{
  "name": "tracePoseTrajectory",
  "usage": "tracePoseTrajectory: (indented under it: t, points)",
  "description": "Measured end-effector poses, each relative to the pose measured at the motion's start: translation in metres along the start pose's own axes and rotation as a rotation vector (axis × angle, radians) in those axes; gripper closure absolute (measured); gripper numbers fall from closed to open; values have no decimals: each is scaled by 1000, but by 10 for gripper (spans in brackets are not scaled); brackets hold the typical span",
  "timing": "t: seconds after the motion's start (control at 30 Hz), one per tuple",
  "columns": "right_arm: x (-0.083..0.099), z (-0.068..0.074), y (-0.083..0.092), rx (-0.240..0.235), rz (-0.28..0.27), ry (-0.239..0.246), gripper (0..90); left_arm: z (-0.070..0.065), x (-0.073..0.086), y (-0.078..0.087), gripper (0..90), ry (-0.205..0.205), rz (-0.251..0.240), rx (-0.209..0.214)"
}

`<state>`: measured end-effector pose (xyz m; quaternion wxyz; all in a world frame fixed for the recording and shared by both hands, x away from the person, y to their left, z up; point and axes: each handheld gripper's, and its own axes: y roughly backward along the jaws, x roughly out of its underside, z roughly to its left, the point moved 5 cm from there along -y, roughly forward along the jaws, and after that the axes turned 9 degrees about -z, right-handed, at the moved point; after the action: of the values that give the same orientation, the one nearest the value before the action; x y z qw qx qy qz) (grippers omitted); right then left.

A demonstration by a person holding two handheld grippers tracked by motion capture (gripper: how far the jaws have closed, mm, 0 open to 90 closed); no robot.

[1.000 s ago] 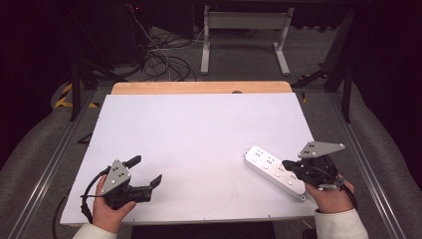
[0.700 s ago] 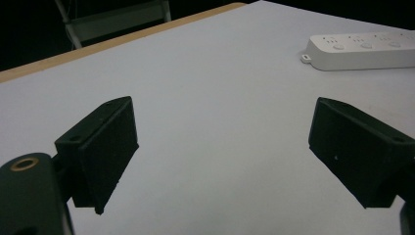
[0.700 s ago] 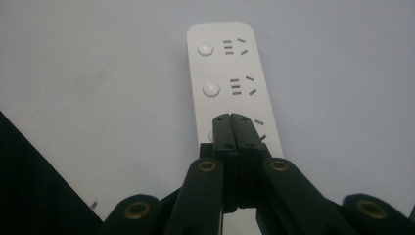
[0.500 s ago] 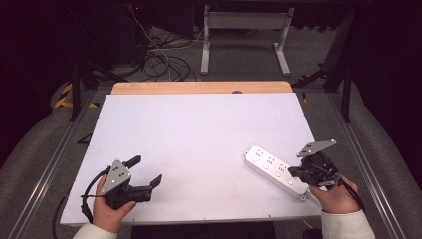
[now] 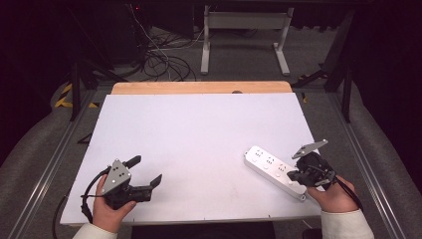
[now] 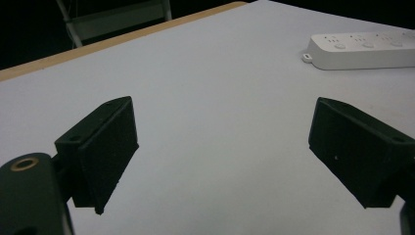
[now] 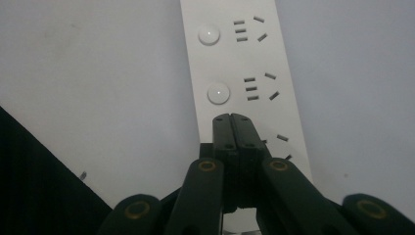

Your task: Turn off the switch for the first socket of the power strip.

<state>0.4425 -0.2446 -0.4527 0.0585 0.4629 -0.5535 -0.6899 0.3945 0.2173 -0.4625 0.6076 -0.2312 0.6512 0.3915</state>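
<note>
Left tongs (image 5: 148, 172) near front-left bench edge, jaws spread wide, nothing btwn them. Right tongs (image 5: 293, 175) w/ jaws pressed together, gripping nothing, tips over near end of white power strip (image 5: 272, 169), which lies diagonally on white bench (image 5: 199, 134), front-right. Beyond bench: cables (image 5: 164, 59) on floor.

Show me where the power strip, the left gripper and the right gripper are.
power strip (image 5: 263, 162): high view, on its white top face near the far end.
left gripper (image 5: 147, 171): high view, midway between its open jaw tips.
right gripper (image 7: 231, 118): right gripper view, at the closed jaw tips over the strip.
</note>
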Motion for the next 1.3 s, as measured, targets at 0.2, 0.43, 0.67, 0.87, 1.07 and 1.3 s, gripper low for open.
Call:
tracePoseTrajectory:
  t: [0.2,0.43,0.67,0.87,1.07,1.3]
  points:
    - [3,1,-6,-7,27,-1,900,0,0,0,114,0,1,0]
    - [7,0,-11,-12,59,-3,900,0,0,0,114,0,0,-1]
    - [8,0,-14,-11,67,-2,900,1,0,0,114,-6,1,-1]
    - [10,-1,-17,-11,70,-4,900,0,0,1,114,-5,1,0]
    - [11,0,-18,-12,73,4,900,0,0,1,114,-5,1,0]
    - [13,0,-20,-7,79,7,900,0,0,1,114,-4,0,0]
